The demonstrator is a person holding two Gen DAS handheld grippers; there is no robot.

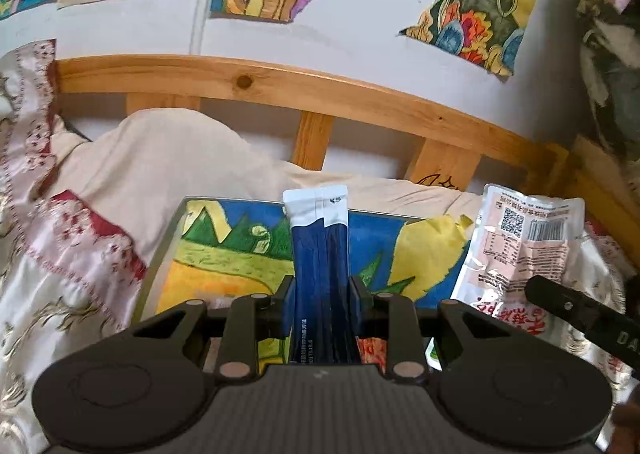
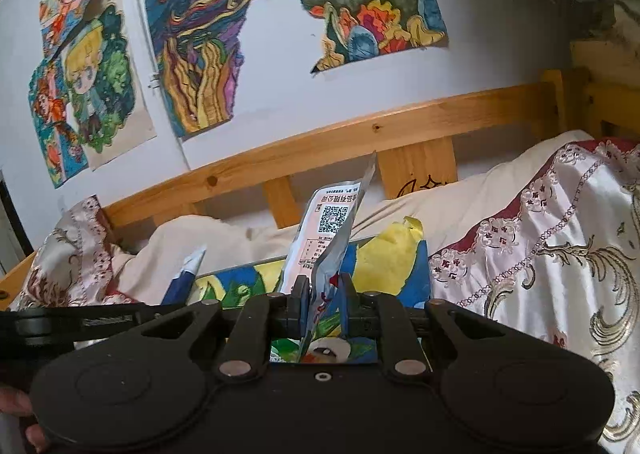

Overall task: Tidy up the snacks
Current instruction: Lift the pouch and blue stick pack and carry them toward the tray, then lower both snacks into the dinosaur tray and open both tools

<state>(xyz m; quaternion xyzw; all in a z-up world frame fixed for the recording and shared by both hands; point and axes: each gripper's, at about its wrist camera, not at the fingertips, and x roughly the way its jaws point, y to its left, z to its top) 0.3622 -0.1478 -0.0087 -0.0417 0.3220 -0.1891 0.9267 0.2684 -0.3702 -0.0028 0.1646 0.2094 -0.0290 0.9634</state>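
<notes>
My left gripper (image 1: 320, 286) is shut on a blue stick packet (image 1: 320, 246) with a white top, which stands upright between the fingers. My right gripper (image 2: 325, 286) is shut on a silvery pink snack pouch (image 2: 326, 230) with a QR code, held on edge. Both hang over a painted board (image 1: 224, 254) lying on the bed. In the left wrist view the pouch (image 1: 520, 242) shows at the right with the other gripper's finger (image 1: 576, 308) on it. In the right wrist view the blue packet's tip (image 2: 186, 274) shows at the left.
A wooden bed rail (image 1: 320, 94) runs behind the board, with a cream pillow (image 1: 168, 162) in front of it. Embroidered satin bedding (image 2: 540, 246) lies on both sides. Colourful drawings (image 2: 200, 54) hang on the white wall. A hand (image 2: 20, 414) grips the handle at lower left.
</notes>
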